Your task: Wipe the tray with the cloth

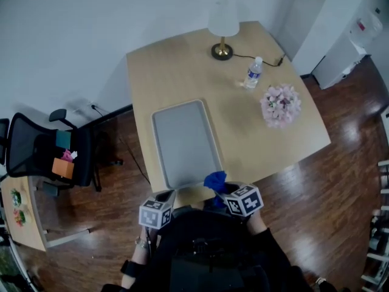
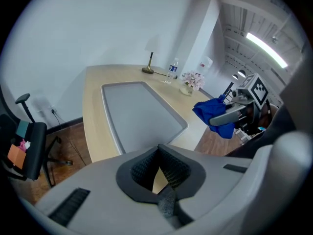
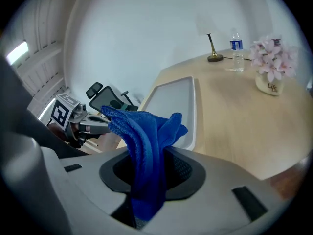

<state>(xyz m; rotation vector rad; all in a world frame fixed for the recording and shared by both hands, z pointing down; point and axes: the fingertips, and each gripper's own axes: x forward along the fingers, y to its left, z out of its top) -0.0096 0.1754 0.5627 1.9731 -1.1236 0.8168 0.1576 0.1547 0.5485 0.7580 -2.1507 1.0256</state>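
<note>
A grey rectangular tray (image 1: 185, 140) lies on the light wooden table (image 1: 279, 142), its near end close to the table's front edge. My right gripper (image 3: 149, 153) is shut on a blue cloth (image 3: 142, 131), which bunches up above the jaws and hangs below them. It hovers off the tray's near right corner, and the cloth (image 1: 214, 180) touches nothing. From the left gripper view the cloth (image 2: 215, 112) shows at the right, clear of the tray (image 2: 139, 114). My left gripper (image 2: 159, 153) is shut and holds nothing, just before the table's front edge near the tray's left side.
At the table's far end stand a lamp (image 1: 223, 26), a water bottle (image 1: 253, 72) and a pot of pink flowers (image 1: 281, 105). A black office chair (image 1: 51, 151) stands on the wooden floor to the left.
</note>
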